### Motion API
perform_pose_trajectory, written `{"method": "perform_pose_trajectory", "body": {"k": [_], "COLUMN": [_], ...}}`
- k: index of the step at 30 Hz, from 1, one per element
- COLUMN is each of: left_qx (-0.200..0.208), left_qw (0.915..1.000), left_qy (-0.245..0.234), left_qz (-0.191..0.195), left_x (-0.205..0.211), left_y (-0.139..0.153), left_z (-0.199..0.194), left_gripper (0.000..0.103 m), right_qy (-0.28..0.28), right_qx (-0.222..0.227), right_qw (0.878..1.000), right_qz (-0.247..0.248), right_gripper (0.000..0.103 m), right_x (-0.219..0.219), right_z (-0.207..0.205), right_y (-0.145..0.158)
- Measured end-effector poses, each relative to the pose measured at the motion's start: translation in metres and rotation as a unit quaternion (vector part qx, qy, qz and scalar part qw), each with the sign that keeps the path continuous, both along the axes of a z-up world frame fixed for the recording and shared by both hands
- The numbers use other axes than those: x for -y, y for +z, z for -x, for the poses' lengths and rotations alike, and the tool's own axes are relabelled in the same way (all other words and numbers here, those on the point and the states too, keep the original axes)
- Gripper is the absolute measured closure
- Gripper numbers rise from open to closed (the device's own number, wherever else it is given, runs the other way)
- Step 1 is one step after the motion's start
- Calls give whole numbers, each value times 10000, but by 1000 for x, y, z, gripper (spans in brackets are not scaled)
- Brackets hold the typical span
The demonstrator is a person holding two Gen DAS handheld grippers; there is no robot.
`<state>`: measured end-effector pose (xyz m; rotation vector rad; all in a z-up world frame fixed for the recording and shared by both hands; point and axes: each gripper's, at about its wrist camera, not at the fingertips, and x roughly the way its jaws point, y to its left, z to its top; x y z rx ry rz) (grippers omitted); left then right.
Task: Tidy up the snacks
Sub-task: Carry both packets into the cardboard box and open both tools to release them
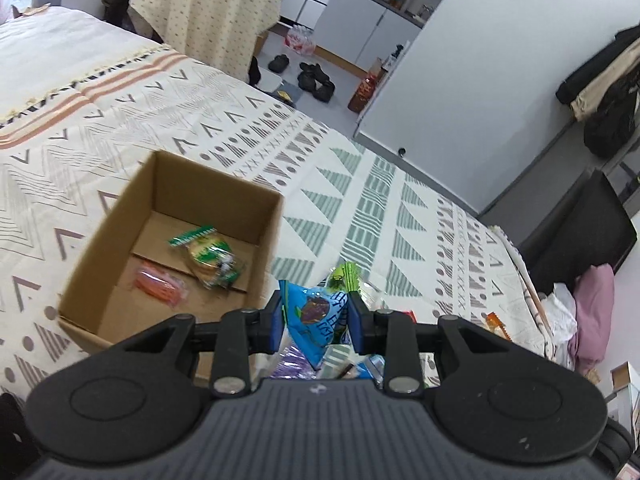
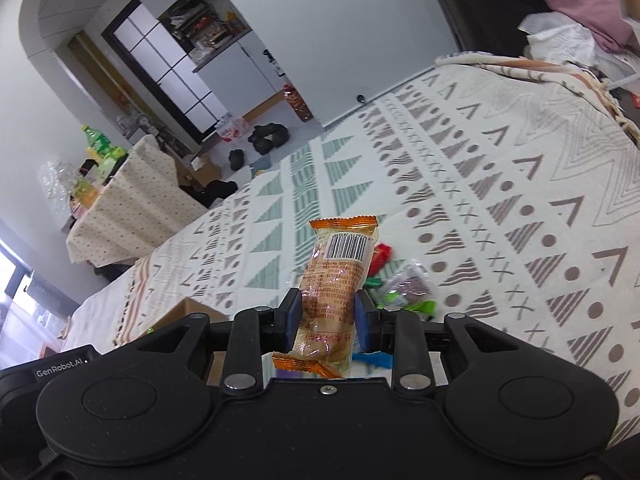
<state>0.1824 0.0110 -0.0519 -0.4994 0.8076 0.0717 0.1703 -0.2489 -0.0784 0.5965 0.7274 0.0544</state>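
My left gripper (image 1: 317, 312) is shut on a blue snack packet (image 1: 314, 316), held above the bed just right of an open cardboard box (image 1: 104, 240). The box holds a green-wrapped biscuit pack (image 1: 210, 258) and an orange-pink packet (image 1: 160, 286). More loose snacks (image 1: 348, 276) lie under and behind the gripper. My right gripper (image 2: 326, 320) is shut on an orange-ended clear snack bar (image 2: 340, 276) with a barcode, held upright above the bed. Loose snacks (image 2: 404, 284) lie on the bedspread behind it. A corner of the box (image 2: 188, 312) shows at the lower left.
The bed has a patterned bedspread (image 1: 360, 184). A cloth-covered table (image 1: 208, 4) stands beyond it, with shoes (image 1: 316, 80) on the floor. A white wall panel (image 1: 460, 60) is at the right, and a black chair (image 1: 580, 224) with clothes is beside the bed.
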Motion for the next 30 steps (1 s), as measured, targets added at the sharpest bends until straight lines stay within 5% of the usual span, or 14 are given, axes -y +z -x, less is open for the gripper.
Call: {"method": "perform_pose_trajectory", "body": {"k": [18,30], "left_qx": [-141,-518], "left_qw": [9964,9907], "left_qy": [832,1242], "left_qz": [97,202], "left_x": [-77,-108], "left_y": [-2,-25], "left_z": [5,1], "left_gripper": [72,72], "right_qy": [545,1114], "right_qx": [226,137], "right_qw": [9983,9937], "right_qz": [8,44], "right_gripper": [75,75], "right_x": [-74,-133], "right_z": [-8,-19], "right_y": [28,16]}}
